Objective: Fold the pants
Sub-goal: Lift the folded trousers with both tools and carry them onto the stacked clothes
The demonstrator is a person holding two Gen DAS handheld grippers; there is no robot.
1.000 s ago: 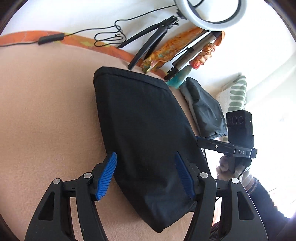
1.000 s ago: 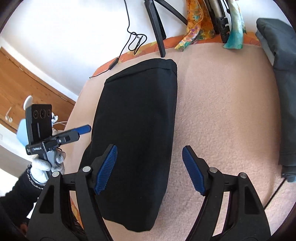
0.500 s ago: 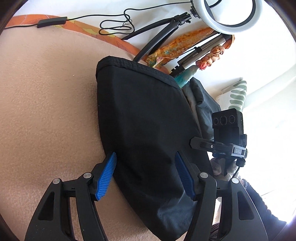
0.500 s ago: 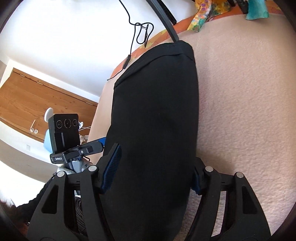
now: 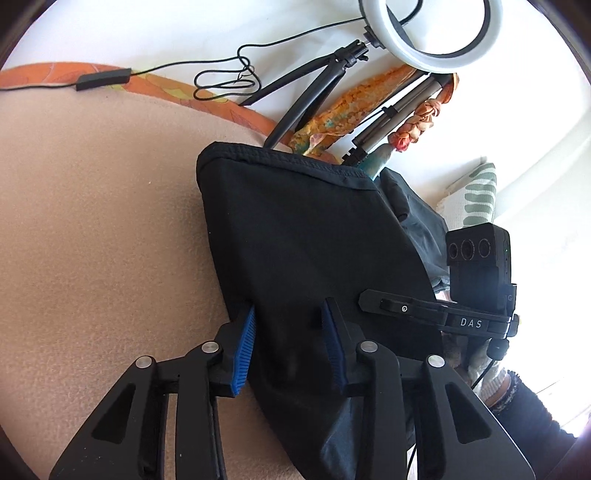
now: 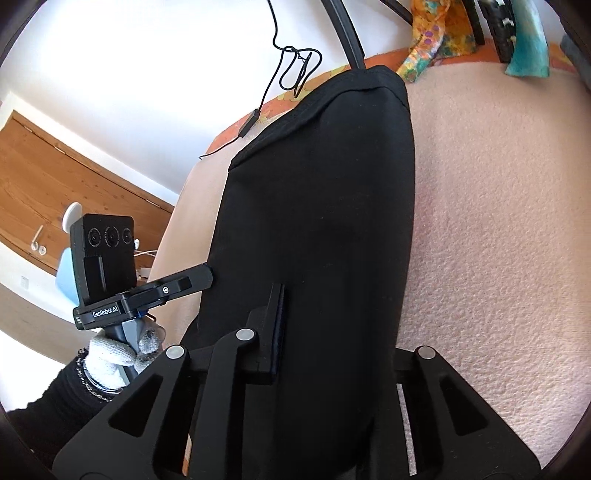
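Note:
The black pants (image 5: 306,251) lie folded lengthwise on a beige blanket (image 5: 92,240), waistband at the far end. My left gripper (image 5: 290,339) has its blue pads closed in around the near edge of the pants, with cloth between them. In the right wrist view the pants (image 6: 325,221) fill the middle. My right gripper (image 6: 332,328) is shut on their near end; its right finger is hidden under the cloth. Each gripper shows in the other's view, the right one (image 5: 436,310) and the left one (image 6: 159,291), both at the pants' near end.
A ring light (image 5: 428,33) on a tripod, a cable (image 5: 221,81), patterned scarves (image 5: 354,107) and a grey garment (image 5: 421,225) lie beyond the blanket's far edge. A leaf-print pillow (image 5: 476,195) is at the right. A wooden door (image 6: 66,177) stands to the left.
Both grippers moved forward onto the near end of the pants and closed from wide open onto the cloth. The near end has bunched up between the fingers.

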